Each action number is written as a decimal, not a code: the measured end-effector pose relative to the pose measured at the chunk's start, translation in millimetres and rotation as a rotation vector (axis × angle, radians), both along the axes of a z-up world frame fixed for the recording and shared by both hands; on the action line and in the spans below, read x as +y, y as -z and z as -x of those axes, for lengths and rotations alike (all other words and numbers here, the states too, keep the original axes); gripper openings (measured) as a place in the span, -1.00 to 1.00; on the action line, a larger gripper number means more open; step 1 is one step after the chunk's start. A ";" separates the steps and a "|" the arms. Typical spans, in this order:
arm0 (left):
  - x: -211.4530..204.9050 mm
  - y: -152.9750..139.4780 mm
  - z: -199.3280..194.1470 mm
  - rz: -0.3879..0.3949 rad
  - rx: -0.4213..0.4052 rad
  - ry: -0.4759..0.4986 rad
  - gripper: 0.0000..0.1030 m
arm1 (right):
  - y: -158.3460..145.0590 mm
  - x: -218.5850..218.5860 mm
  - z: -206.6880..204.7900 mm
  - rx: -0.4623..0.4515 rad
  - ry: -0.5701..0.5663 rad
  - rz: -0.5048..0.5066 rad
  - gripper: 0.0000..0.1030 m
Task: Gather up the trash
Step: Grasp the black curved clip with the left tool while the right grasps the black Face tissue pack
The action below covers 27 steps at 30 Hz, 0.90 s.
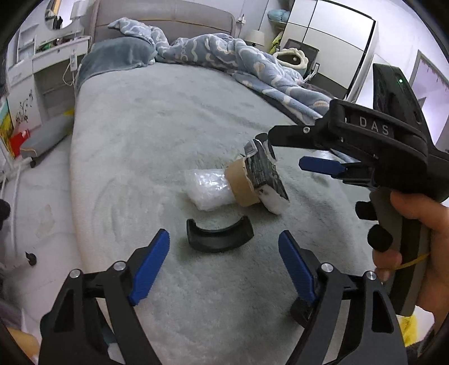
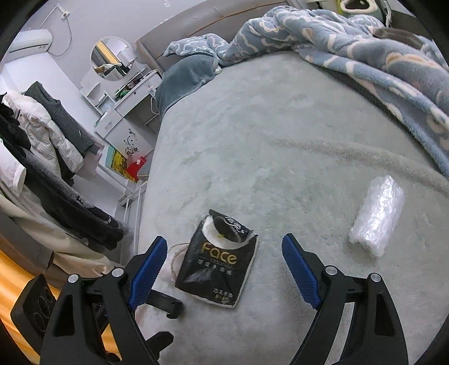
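On the pale fuzzy bed cover lie a black curved plastic piece, a roll of bubble wrap, a cardboard tape ring and a black "Face" tissue pack. My left gripper is open, and the curved piece lies just ahead of its blue pads, untouched. My right gripper, held by a hand, hangs over the tissue pack. In the right wrist view the right gripper is open with the tissue pack between its fingers, clear of both pads. The bubble wrap lies to its right.
A blue cloud-pattern blanket is bunched along the far side of the bed by the grey headboard. A white dressing table stands left of the bed. Hanging clothes crowd the left of the right wrist view.
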<state>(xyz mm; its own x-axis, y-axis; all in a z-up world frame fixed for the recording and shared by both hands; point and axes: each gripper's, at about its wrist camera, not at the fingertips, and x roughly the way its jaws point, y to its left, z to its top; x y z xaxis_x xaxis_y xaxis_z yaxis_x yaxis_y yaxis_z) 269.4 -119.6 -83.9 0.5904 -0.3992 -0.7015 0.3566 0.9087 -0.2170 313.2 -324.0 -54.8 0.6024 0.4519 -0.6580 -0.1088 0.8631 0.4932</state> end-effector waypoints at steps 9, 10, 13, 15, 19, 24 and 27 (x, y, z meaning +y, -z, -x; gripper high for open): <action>-0.9 11.1 -12.7 0.011 0.050 -0.025 0.41 | 14.7 -7.7 -5.4 0.027 -0.003 -0.052 0.65; -1.2 11.3 -14.4 0.012 0.053 -0.027 0.37 | 15.4 -7.4 -5.8 0.028 -0.005 -0.054 0.65; -3.4 11.9 -18.6 -0.006 0.049 -0.033 0.19 | 18.0 -6.4 -7.4 0.033 -0.012 -0.078 0.65; -7.0 11.4 -21.3 -0.027 0.042 -0.028 0.10 | 19.6 -6.5 -9.0 0.038 -0.014 -0.113 0.65; -6.7 11.6 -23.2 -0.022 0.046 -0.016 -0.03 | 23.0 -4.1 -11.7 0.051 -0.011 -0.149 0.65; 1.4 9.1 -25.0 0.028 0.056 -0.017 -0.06 | 30.0 -5.8 -13.7 0.071 0.020 -0.183 0.65; 6.2 4.5 -23.0 0.053 0.042 -0.018 -0.06 | 30.0 -5.6 -13.9 0.069 0.034 -0.187 0.65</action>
<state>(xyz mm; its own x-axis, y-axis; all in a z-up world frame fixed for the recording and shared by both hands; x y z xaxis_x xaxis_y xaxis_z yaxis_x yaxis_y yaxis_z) 292.4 -113.4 -88.4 0.5684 -0.4261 -0.7038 0.3296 0.9017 -0.2798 327.1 -329.6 -84.8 0.5759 0.5500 -0.6049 -0.0417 0.7587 0.6502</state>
